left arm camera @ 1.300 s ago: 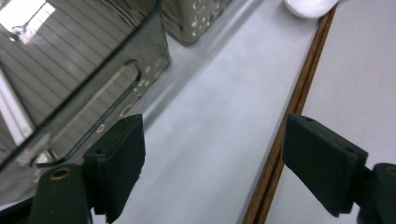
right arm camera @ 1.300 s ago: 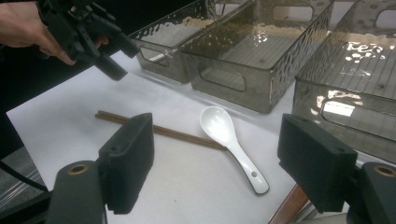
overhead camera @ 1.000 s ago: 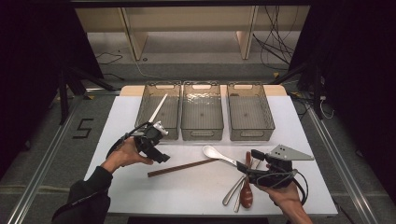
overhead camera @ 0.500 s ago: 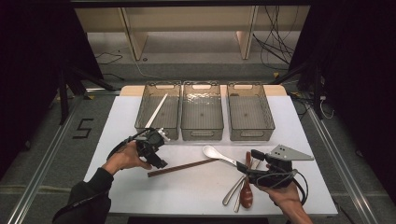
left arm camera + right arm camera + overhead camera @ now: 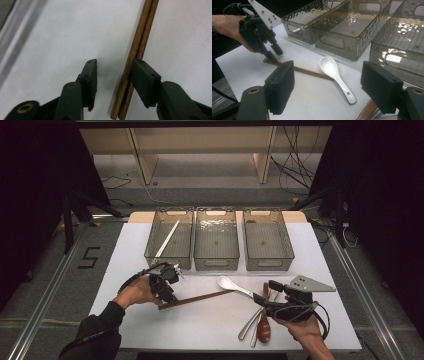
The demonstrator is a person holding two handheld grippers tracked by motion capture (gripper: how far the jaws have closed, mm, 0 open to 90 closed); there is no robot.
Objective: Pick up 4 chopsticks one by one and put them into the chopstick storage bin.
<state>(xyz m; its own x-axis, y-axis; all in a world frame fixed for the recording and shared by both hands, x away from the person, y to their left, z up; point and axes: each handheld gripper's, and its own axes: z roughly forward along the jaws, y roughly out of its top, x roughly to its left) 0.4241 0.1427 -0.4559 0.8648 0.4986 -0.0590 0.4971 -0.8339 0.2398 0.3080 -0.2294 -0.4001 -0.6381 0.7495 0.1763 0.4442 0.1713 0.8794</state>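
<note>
i have the left gripper [image 5: 167, 296] down over the near end of the brown chopsticks [image 5: 197, 298], which lie flat on the white worktop [image 5: 200, 330], in front of the left bin [image 5: 170, 237]. in the left gripper view the pair [image 5: 136, 53] sits between my jaws: one pad [image 5: 145, 80] is touching the sticks, the other pad [image 5: 90, 77] stands off with bare worktop between it and the wood. the jaws have just been closing, but they are not clamped on the pair yet; the sticks rest on the surface.

taking the left bin as my mark: a pale stick [image 5: 166, 240] leans inside it. the middle bin [image 5: 216, 237] is just beside it and the right bin [image 5: 267, 237] is beyond that, all three in a row at the far side of the worktop. the white spoon [image 5: 235, 286] lies in front of the middle bin, its bowl touching or just beside the far end of the chopsticks. a cluster of cutlery [image 5: 257, 322], including a brown wooden spoon, lies nearer the front edge, below the right bin.

the right gripper [image 5: 265, 299] hangs over that cluster, with its jaws wide apart and nothing between them; in the right gripper view i look past them at the white spoon [image 5: 335, 75], the chopsticks [image 5: 309, 72] and my left gripper [image 5: 274, 54] at their end.
</note>
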